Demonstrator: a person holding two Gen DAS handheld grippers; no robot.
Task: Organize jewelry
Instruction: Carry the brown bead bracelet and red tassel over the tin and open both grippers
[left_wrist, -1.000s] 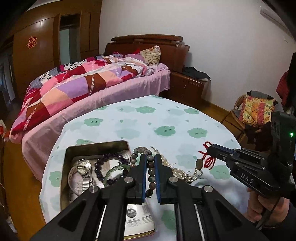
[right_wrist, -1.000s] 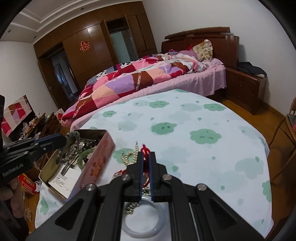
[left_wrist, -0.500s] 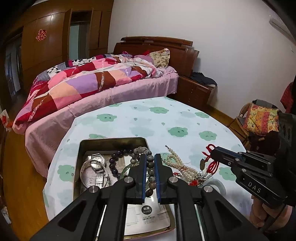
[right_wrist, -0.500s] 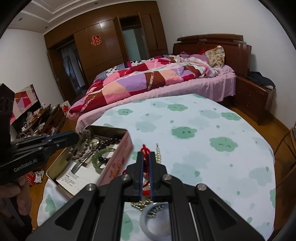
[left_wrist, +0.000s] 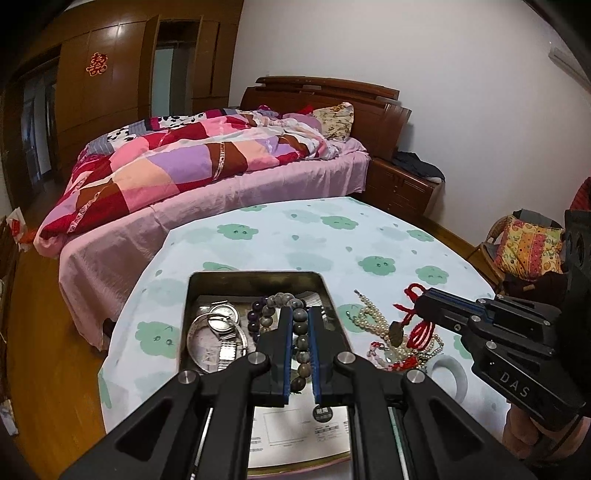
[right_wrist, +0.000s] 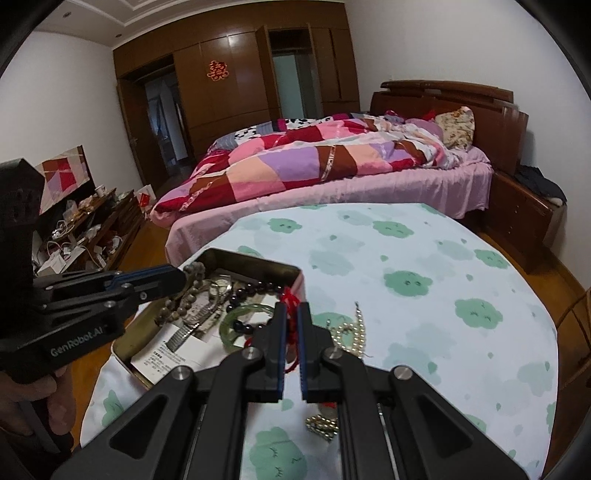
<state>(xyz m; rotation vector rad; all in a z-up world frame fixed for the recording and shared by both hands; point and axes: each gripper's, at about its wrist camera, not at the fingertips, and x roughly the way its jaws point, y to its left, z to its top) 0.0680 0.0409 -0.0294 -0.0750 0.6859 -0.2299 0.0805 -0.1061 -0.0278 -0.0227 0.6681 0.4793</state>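
In the left wrist view, the left gripper (left_wrist: 298, 314) has its jaws nearly closed on a string of grey-brown beads (left_wrist: 301, 332), which runs between the blue pads and hangs over the tin (left_wrist: 255, 277). The tin sits on the table (left_wrist: 295, 240), on a cloth with green clouds. Inside it lie a watch (left_wrist: 223, 325), a dark purple bracelet (left_wrist: 255, 314) and a printed paper (left_wrist: 299, 432). To the right of the tin, on the cloth, a pearl necklace (left_wrist: 373, 317) lies in a heap, with a white bangle (left_wrist: 448, 373) just beside it. The right gripper (left_wrist: 421, 301) comes in from the right above this heap, its jaws pinched on a red cord (left_wrist: 413, 295) from which a small dark pendant (left_wrist: 396, 334) hangs. Behind the table stands a bed (left_wrist: 221, 166) with a patchwork quilt. In the right wrist view, the right gripper (right_wrist: 290, 314) shows its jaws almost shut, with the cord (right_wrist: 291, 306) caught between the pads and its knot poking up above the tips. It is held over the near edge of the tin (right_wrist: 258, 264), where a green bangle (right_wrist: 243, 317) and the purple bracelet (right_wrist: 255, 290) lie. The left gripper (right_wrist: 183, 277) reaches in from the left over the tin, and the beads (right_wrist: 184, 299) dangle from its tips down into the tin. The pearls (right_wrist: 354, 328) lie on the cloth to the right of the tin.
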